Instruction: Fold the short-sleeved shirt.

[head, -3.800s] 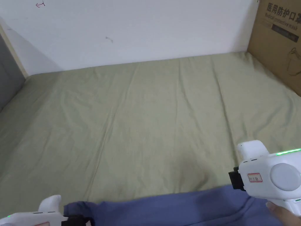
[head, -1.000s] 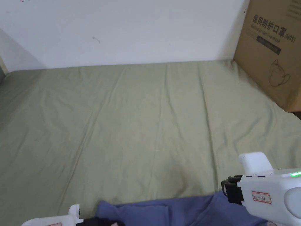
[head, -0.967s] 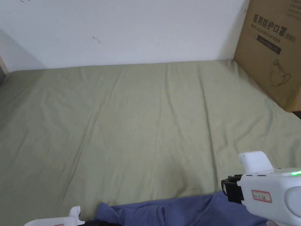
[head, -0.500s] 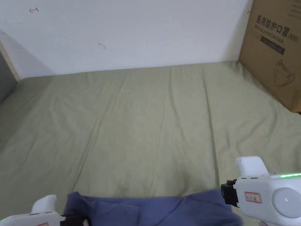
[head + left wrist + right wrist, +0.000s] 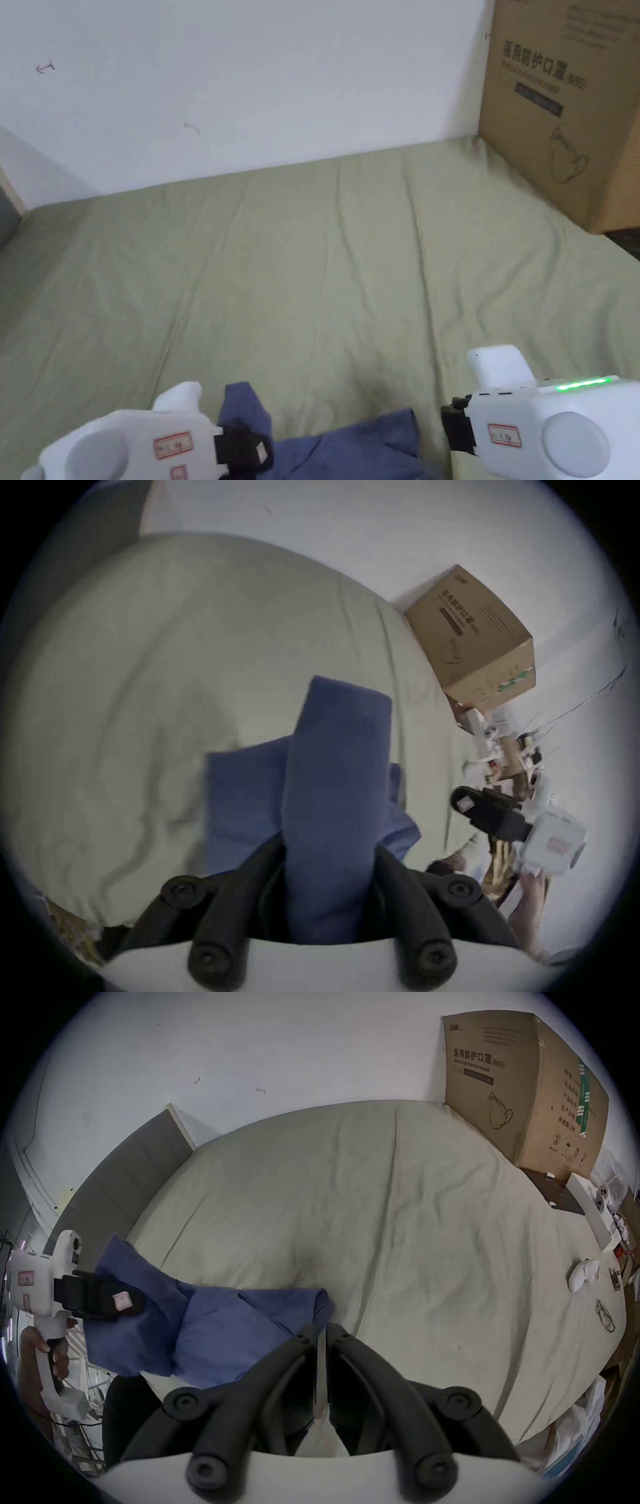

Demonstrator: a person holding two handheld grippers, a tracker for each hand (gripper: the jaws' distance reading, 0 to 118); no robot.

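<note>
1. The blue short-sleeved shirt (image 5: 350, 453) is seen bunched at the near edge of the bed, with a fold of it lifted off the sheet at its left end.
2. That raised fold is clamped between both jaws of the left gripper (image 5: 329, 843); in the left gripper view the cloth stands up between them.
3. The right gripper (image 5: 321, 1329) is held at the right end of the shirt, its jaws drawn almost together with only a thin slit between them; whether cloth is pinched there cannot be told.
4. Beyond the shirt, a wide stretch of the green sheet (image 5: 312, 262) is left free up to the wall, marked only by long shallow creases.
5. The far right corner is taken up by a cardboard box (image 5: 556, 106), set against the white wall (image 5: 250, 81).
6. A grey panel (image 5: 114, 1186) is seen at the bed's left end.
7. A small white object (image 5: 581, 1274) is seen lying on the sheet near the right edge, well apart from the shirt.
</note>
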